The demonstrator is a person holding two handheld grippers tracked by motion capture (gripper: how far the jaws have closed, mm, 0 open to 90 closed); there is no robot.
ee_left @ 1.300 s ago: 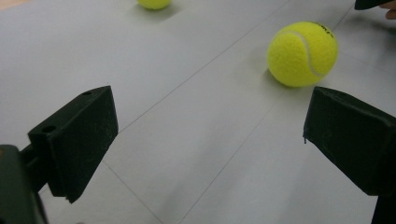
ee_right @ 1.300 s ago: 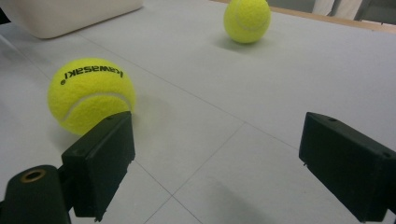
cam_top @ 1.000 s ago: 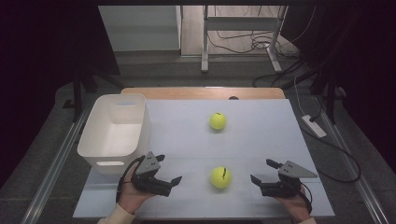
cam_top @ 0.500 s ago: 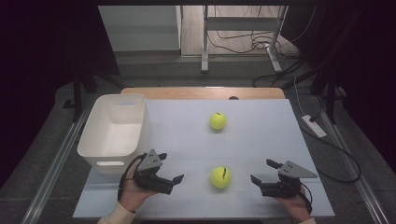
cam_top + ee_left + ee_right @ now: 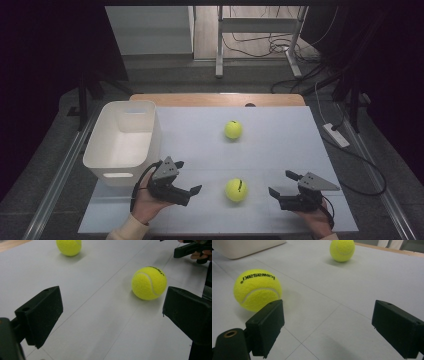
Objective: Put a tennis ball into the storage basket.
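Fuzzy yellow tennis ball (image 5: 236, 190) lying between spread-jawed, empty left gripper (image 5: 186, 183) and right gripper (image 5: 282, 184), slightly nearer the right.

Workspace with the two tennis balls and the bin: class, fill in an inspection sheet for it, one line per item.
Surface: pale grey table top, faint seam lines.
Job's things: near tennis ball between the two grippers, touching neither; far tennis ball mid-table; white bin at the left edge, nothing seen inside.
Clutter: nothing seen.
Grippers: left gripper and right gripper both open, holding nothing, jaws towards the near ball.
Cables: black cable at the left gripper; power strip and loose cords on the floor.
Surroundings: dark room, desk legs behind.
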